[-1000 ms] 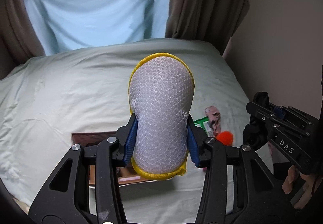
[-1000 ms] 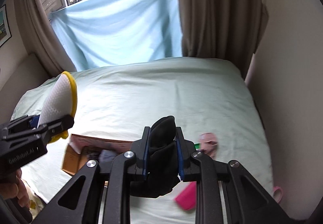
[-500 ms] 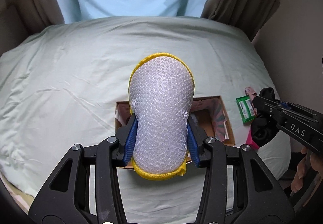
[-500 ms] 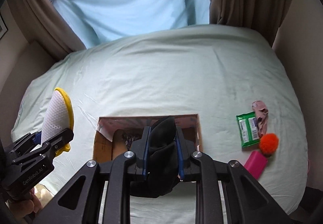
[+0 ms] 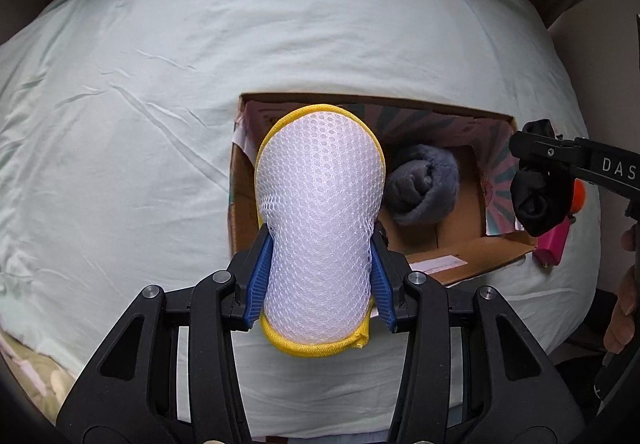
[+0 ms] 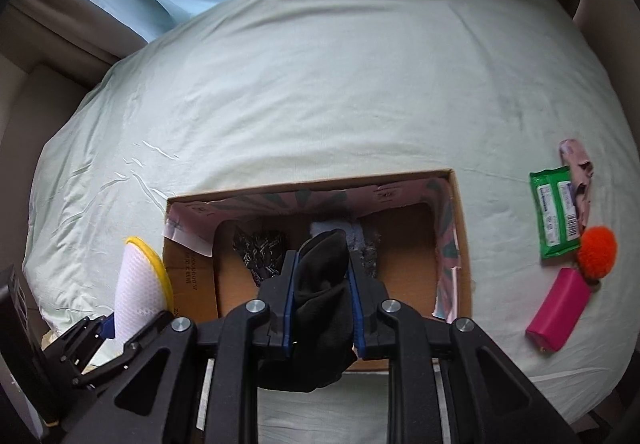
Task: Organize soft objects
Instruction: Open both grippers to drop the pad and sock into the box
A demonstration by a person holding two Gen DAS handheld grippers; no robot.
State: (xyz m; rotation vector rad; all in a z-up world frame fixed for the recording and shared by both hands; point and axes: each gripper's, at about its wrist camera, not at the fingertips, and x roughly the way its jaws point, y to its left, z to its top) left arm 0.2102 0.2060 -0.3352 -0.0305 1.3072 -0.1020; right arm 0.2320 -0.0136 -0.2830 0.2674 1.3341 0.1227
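Holding a white mesh sponge (image 5: 320, 212) with a yellow rim, our left gripper (image 5: 320, 276) has its blue pads (image 5: 259, 276) pressed into the sponge's sides, jaws narrow around it. The sponge hangs over the left end of an open cardboard box (image 5: 460, 260) and covers much of that end, so we cannot tell what lies under it there. In the right wrist view the same sponge (image 6: 138, 280) shows just outside the box's left wall (image 6: 188, 280), which makes its exact place over the box hard to settle.

Our right gripper (image 6: 322, 284) is clamped on a black sock (image 6: 320, 284), jaws nearly together, the cloth bunched between the pads and hanging out below them. It sits above the middle of the box. From the left wrist view the sock (image 5: 536, 204) appears at the box's right end, partly masking a pink case (image 5: 554, 244) and an orange pompom (image 5: 579, 196).

Inside the box lies a rolled grey sock (image 5: 424, 184); a dark patterned piece (image 6: 260, 248) lies beside it, too blurred for us to name. The sock we hold hides part of the floor.

On the pale green sheet (image 6: 320, 84), right of the box and apart from it, lie a green wipes pack (image 6: 554, 212), a pink cloth (image 6: 578, 164) touching its far edge, the pompom (image 6: 598, 250) and the case (image 6: 558, 312). A hand (image 5: 624, 308) shows at the left view's right edge, cut off.
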